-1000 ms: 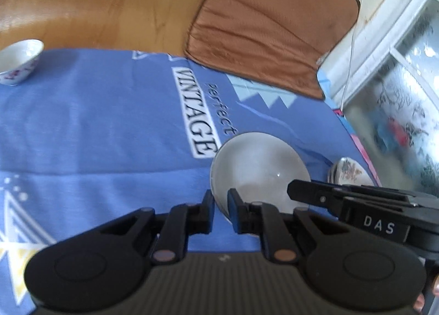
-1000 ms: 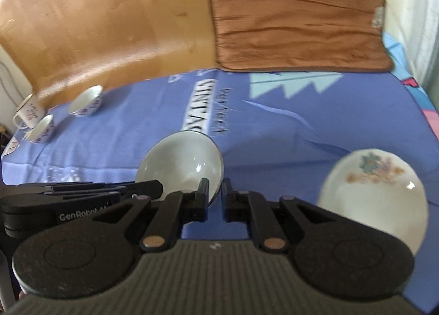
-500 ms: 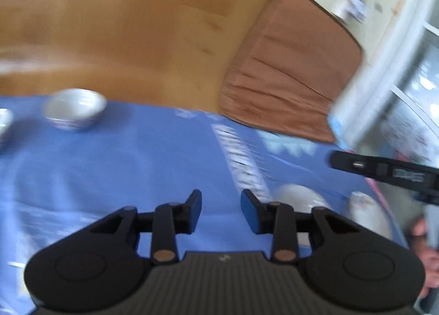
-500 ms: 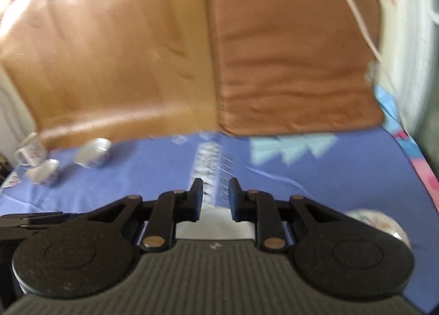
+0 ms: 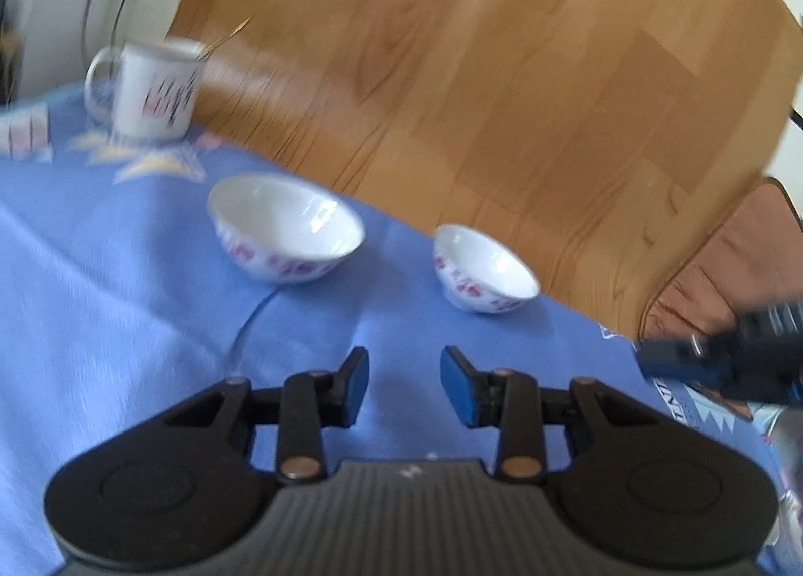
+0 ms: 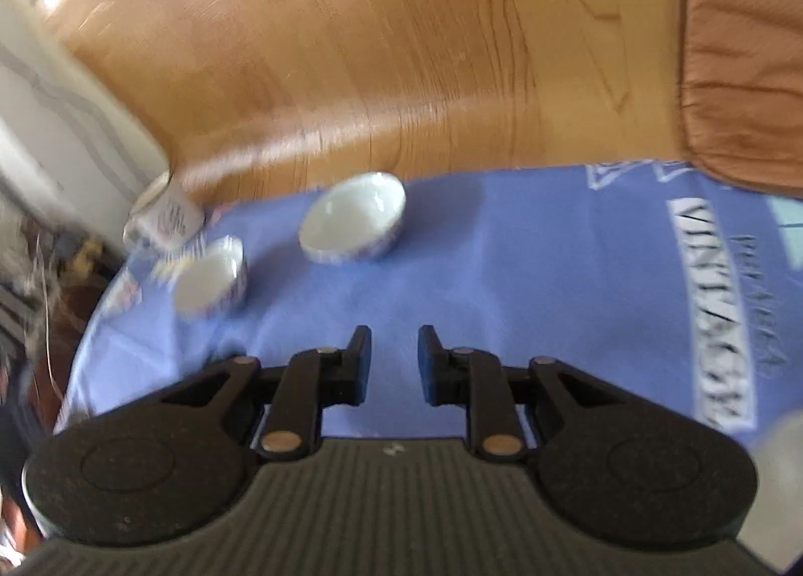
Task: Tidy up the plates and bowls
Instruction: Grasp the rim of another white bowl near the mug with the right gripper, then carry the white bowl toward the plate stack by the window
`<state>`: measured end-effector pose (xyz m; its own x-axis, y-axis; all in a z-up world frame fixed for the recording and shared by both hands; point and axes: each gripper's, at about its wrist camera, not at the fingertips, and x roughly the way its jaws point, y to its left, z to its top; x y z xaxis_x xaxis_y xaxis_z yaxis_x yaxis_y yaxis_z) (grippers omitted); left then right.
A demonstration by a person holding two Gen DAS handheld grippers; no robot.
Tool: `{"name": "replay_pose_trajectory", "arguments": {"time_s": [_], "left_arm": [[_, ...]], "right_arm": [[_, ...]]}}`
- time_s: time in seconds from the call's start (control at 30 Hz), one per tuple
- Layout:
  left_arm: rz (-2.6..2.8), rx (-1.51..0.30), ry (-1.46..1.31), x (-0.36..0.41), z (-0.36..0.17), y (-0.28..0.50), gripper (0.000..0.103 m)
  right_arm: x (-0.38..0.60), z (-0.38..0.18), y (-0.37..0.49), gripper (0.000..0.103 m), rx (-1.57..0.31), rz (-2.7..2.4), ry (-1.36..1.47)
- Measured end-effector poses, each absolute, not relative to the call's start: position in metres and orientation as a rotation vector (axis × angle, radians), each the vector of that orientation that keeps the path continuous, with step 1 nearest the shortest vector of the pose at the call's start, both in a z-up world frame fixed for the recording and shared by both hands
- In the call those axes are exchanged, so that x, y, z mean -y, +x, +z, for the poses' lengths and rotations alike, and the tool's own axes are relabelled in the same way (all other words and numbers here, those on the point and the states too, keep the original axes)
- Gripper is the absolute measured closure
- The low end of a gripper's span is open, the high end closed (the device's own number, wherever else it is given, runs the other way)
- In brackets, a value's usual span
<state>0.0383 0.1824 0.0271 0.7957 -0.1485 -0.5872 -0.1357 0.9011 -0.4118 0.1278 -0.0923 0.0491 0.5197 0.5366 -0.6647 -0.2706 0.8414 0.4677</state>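
Note:
Two white bowls with pink flowers stand upright on the blue cloth (image 5: 125, 325). In the left wrist view the larger bowl (image 5: 286, 230) is ahead to the left and the smaller bowl (image 5: 484, 272) ahead to the right. My left gripper (image 5: 404, 365) hovers short of them, open and empty. The right wrist view shows the same bowls farther off, one (image 6: 354, 217) ahead and one (image 6: 211, 280) to the left. My right gripper (image 6: 395, 350) is open too, with only cloth between its fingers. It also appears blurred at the left view's right edge (image 5: 727, 360).
A white mug (image 5: 150, 89) stands behind the bowls near the cloth's far left corner, also visible as a mug (image 6: 165, 217) in the right view. A brown cushion (image 6: 743, 49) lies at the far right. A pale plate's edge (image 6: 780, 455) shows blurred at the right.
Both grippers were shut at the rim of a white plate. They have let go, opened, and swung left across the cloth, so the two bowls and the mug now lie ahead.

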Motion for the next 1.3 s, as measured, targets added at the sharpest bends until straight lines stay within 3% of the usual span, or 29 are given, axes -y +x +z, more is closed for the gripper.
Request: {"name": "replay_pose_trajectory", "arguments": {"time_s": [0.4,0.47,0.53,1.07,1.3], "left_arm": [[-0.036,-0.63,-0.497,-0.187,0.034,0.037,0.072],[-0.028,-0.626,-0.486,-0.186,0.034,0.037,0.072],[-0.025,-0.626,-0.482,-0.186,0.034,0.038,0.072],[-0.213,-0.627,-0.472,-0.175,0.034,0.03,0.072],[-0.356,-0.685,-0.415,-0.129,0.058,0.004,0.072]], "right_arm": [[0.039,0.011,0.22,0.077,-1.013,0.342,0.452],[0.04,0.006,0.224,0.089,-1.043,0.349,0.481],[0.04,0.008,0.221,0.091,-1.038,0.358,0.449],[0.139,0.026,0.059,0.092,-1.125,0.605,0.36],[0.18,0.019,0.005,0.089,-1.117,0.572,0.407]]}}
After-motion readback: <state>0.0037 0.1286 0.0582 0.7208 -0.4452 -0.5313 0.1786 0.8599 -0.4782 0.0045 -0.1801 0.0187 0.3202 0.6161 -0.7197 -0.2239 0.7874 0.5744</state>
